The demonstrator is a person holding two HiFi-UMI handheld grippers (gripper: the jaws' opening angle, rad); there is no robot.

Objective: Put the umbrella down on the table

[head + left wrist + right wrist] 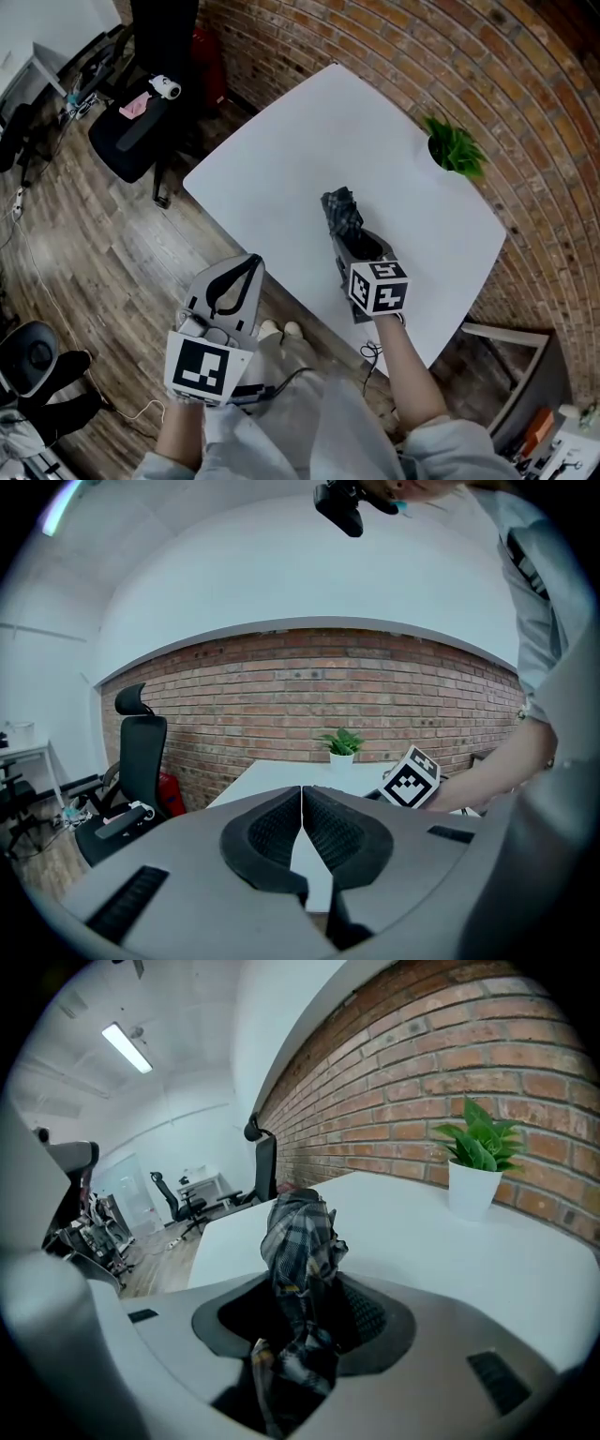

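The right claw [349, 236], gripped in the person's right hand, is clamped on a folded umbrella of dark grey-and-black checked fabric [342, 210]. In the right gripper view its jaws press in on the bunched cloth from both sides, and the umbrella's end sticks out beyond them. In the head view the umbrella sits just past the picture's centre, toward five o'clock, over the near half of a plain white rectangular table [281, 159]. The left claw [246, 267] hangs at seven o'clock, off the table's near edge and over the brown wooden floor [103, 281]. In the left gripper view its jaws meet at the tips with nothing between them. A small green leafy plant in a white pot [455, 148] stands at the table's two o'clock corner by the red brick wall [525, 112], well apart from the umbrella. A black office chair [141, 131] sits on the floor at ten o'clock. The step in hand looks like the lowering itself: the umbrella is carried over bare tabletop but not yet let go. The next move probably calls for bringing it down until it lies on the surface, then parting the right jaws and drawing back without dragging the fabric. Whether the umbrella already touches the table cannot be told from any view. Its handle and most of its length are hidden behind the claw, and the table's right side is cut off in the left gripper view by the person's sleeve.
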